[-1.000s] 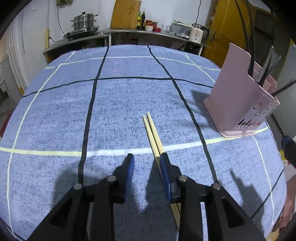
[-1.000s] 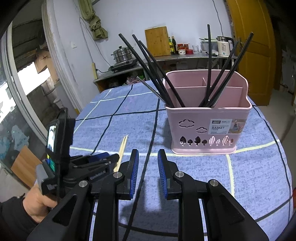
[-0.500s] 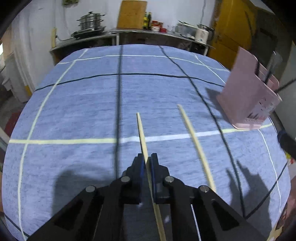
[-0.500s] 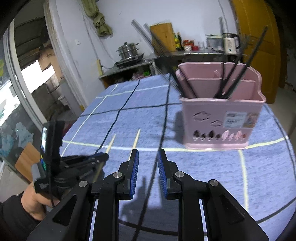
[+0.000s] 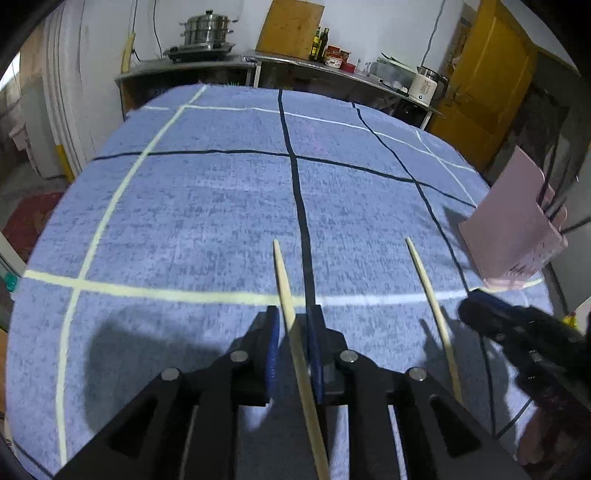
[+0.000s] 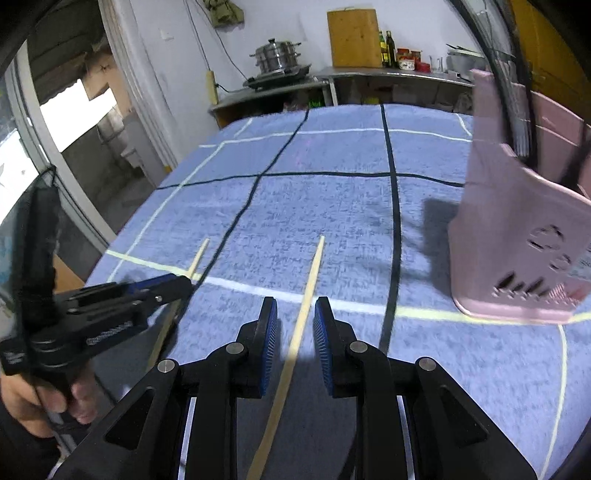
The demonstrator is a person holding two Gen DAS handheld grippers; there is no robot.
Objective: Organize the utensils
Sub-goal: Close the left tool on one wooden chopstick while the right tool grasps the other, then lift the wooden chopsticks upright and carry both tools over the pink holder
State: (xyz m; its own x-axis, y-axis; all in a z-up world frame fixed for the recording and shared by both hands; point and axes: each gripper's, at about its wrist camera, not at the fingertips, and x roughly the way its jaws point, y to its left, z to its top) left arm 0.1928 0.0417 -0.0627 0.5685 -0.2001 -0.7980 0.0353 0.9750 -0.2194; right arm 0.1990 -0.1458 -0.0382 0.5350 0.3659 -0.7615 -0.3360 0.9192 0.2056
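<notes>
Two pale wooden chopsticks are in play on the blue checked tablecloth. My left gripper (image 5: 291, 325) is shut on one chopstick (image 5: 282, 273), held a little above the cloth; it also shows in the right wrist view (image 6: 197, 260). The other chopstick (image 5: 430, 299) lies on the cloth, and my right gripper (image 6: 294, 325) is open around it (image 6: 312, 275), jaws on either side. The pink utensil basket (image 6: 517, 229) with several black chopsticks stands to the right, also seen in the left wrist view (image 5: 513, 218).
The blue tablecloth (image 5: 207, 206) covers a round table whose edge curves close on the left and right. A counter with a steel pot (image 5: 205, 35), cutting board, bottles and a kettle stands behind. A yellow door (image 5: 491, 74) is at the back right.
My left gripper shut on one chopstick and lifted it away from the other. My right gripper swung left from the basket and came down around the second chopstick.
</notes>
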